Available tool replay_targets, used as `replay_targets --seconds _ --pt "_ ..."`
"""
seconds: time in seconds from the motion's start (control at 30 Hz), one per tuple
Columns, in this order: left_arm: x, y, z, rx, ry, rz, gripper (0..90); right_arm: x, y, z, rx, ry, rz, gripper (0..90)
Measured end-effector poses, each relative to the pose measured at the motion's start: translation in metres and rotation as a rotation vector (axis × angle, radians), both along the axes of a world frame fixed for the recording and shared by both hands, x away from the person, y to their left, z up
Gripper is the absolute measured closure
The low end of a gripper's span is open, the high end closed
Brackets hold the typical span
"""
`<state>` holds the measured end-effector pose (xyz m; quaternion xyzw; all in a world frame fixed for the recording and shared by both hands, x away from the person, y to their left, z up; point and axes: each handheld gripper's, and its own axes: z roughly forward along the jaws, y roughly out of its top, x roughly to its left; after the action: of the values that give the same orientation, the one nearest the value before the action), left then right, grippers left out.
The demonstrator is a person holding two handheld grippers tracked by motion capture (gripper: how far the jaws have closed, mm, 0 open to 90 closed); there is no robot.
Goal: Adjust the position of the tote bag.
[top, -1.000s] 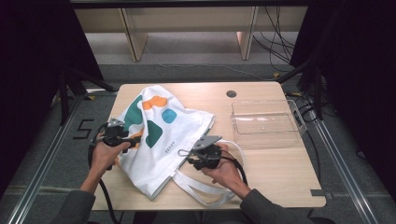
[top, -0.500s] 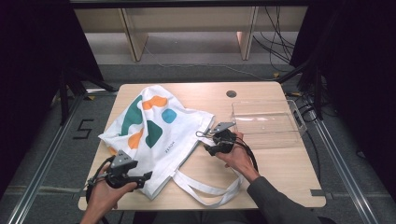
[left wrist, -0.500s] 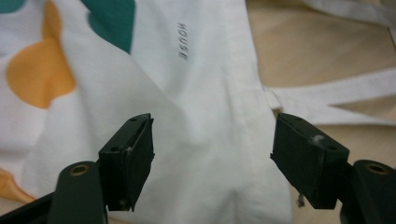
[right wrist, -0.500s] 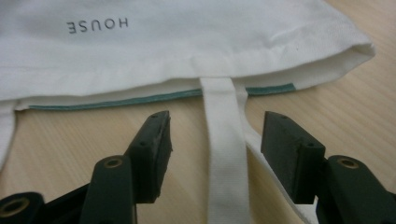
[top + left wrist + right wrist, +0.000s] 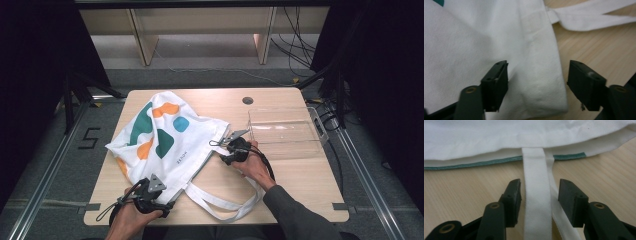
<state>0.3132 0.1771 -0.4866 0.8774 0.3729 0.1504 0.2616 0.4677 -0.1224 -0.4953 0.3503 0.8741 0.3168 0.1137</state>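
Note:
A white tote bag (image 5: 165, 140) printed with green, orange and blue shapes lies flat on the wooden table (image 5: 300, 175). Its long white handles (image 5: 220, 205) loop toward the front edge. My left gripper (image 5: 162, 200) is at the bag's near corner. In the left gripper view its jaws (image 5: 539, 85) straddle that corner of cloth (image 5: 534, 75); they have just been closing but stand apart from it. My right gripper (image 5: 225, 152) is at the bag's mouth. There a handle strap (image 5: 535, 195) runs between its jaws (image 5: 539, 197), which have just been closing, with gaps on both sides.
A clear plastic tray (image 5: 312, 125) stands at the back right of the table, just beyond my right hand. A round cable hole (image 5: 247, 100) sits near the far edge. Bare wood lies to the right of the handles.
My left gripper has come from the bag's left side down to its near corner at the table's front. My right gripper has shifted right and farther back, to the bag's mouth beside the tray.

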Motion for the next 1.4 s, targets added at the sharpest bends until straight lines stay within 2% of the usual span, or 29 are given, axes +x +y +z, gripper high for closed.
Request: replay_targets --seconds 0.03,0.07,0.1,0.17,0.2,0.23,0.27,0.3,0.33,0.37,0.4,0.43,0.5,0.57,0.6,0.67,0.7,0.73,0.83,0.93,1.0,1.03,1.07,1.17,1.27,1.3,1.33,1.37,1.4 --pt "0.001 0.002 0.001 0.008 0.005 -0.020 43.6 0.002 -0.003 -0.004 -0.040 -0.058 0.028 63.4" --pt "0.002 0.002 0.000 -0.009 0.014 -0.009 43.6 0.002 -0.003 -0.004 -0.040 -0.058 0.028 63.4" --pt "0.002 0.003 0.001 -0.003 0.016 -0.026 51.8 0.001 -0.004 -0.002 -0.045 -0.045 0.044 69.0" --pt "0.003 0.004 0.000 0.016 0.027 -0.044 56.7 0.000 -0.004 -0.001 -0.045 -0.050 0.048 69.3" --pt "0.003 0.005 -0.002 0.040 0.012 -0.055 56.7 -0.001 -0.004 -0.001 -0.050 -0.045 0.048 69.7" --pt "0.003 0.006 -0.001 0.074 -0.009 -0.069 61.8 -0.002 -0.003 -0.002 -0.059 -0.064 0.056 71.1" --pt "0.006 0.009 0.000 0.110 -0.031 -0.109 66.5 -0.002 -0.002 -0.004 -0.092 -0.095 0.072 81.7" --pt "0.008 0.013 -0.001 0.118 -0.038 -0.122 70.0 -0.002 -0.003 -0.003 -0.120 -0.117 0.101 83.7" --pt "0.009 0.016 -0.002 0.118 -0.041 -0.121 72.2 -0.004 -0.002 -0.003 -0.130 -0.108 0.118 84.9" --pt "0.012 0.020 -0.003 0.113 -0.036 -0.114 73.7 -0.007 0.000 -0.001 -0.119 -0.080 0.103 86.0" --pt "0.017 0.027 -0.003 0.133 -0.045 -0.128 76.0 -0.010 0.000 0.001 -0.137 -0.067 0.120 86.6" --pt "0.021 0.032 -0.003 0.149 -0.042 -0.132 78.5 -0.014 0.001 -0.001 -0.125 -0.106 0.158 86.9" --pt "0.026 0.043 -0.006 0.142 -0.034 -0.107 80.9 -0.025 0.003 0.002 -0.126 -0.080 0.199 87.0" --pt "0.031 0.052 -0.007 0.127 -0.044 -0.075 81.8 -0.041 0.009 0.006 -0.125 -0.054 0.228 87.2" --pt "0.034 0.058 -0.007 0.140 -0.038 -0.074 81.8 -0.041 0.009 0.006 -0.125 -0.054 0.228 87.2" --pt "0.042 0.070 -0.007 0.170 -0.061 -0.062 82.3 -0.057 0.012 0.007 -0.136 -0.054 0.294 87.3" --pt "0.042 0.070 -0.007 0.170 -0.061 -0.062 82.4 -0.057 0.012 0.007 -0.136 -0.054 0.294 87.3" --pt "0.045 0.073 -0.007 0.170 -0.057 -0.063 82.4 -0.068 0.012 0.007 -0.115 -0.037 0.314 87.3" --pt "0.052 0.075 -0.008 0.162 -0.061 -0.047 82.5 -0.078 0.012 0.007 -0.118 -0.033 0.332 87.4" --pt "0.064 0.081 -0.008 0.160 -0.074 -0.044 82.6 -0.092 0.014 0.007 -0.096 -0.010 0.369 87.4" --pt "0.073 0.083 -0.008 0.194 -0.081 -0.062 82.7 -0.103 0.018 0.008 -0.096 -0.001 0.388 87.3" --pt "0.075 0.082 -0.010 0.171 -0.093 -0.041 82.7 -0.111 0.023 0.008 -0.089 0.013 0.407 87.3" --pt "0.079 0.083 -0.010 0.179 -0.098 -0.043 82.6 -0.117 0.026 0.007 -0.082 0.033 0.400 87.4" --pt "0.090 0.083 -0.009 0.188 -0.101 -0.059 82.5 -0.124 0.032 0.004 -0.085 0.030 0.434 87.4" --pt "0.091 0.082 -0.010 0.187 -0.116 -0.039 82.3 -0.125 0.035 0.002 -0.075 0.043 0.436 86.8" --pt "0.091 0.083 -0.009 0.189 -0.110 -0.054 82.2 -0.124 0.033 0.004 -0.052 0.066 0.420 84.0" --pt "0.091 0.084 -0.009 0.175 -0.103 -0.042 81.8 -0.119 0.029 0.007 -0.011 0.060 0.406 73.9" --pt "0.091 0.085 -0.010 0.161 -0.107 -0.029 80.8 -0.117 0.024 0.011 0.047 0.046 0.365 67.8" --pt "0.092 0.087 -0.010 0.163 -0.103 -0.027 79.0 -0.114 0.019 0.017 0.060 0.039 0.352 63.2"
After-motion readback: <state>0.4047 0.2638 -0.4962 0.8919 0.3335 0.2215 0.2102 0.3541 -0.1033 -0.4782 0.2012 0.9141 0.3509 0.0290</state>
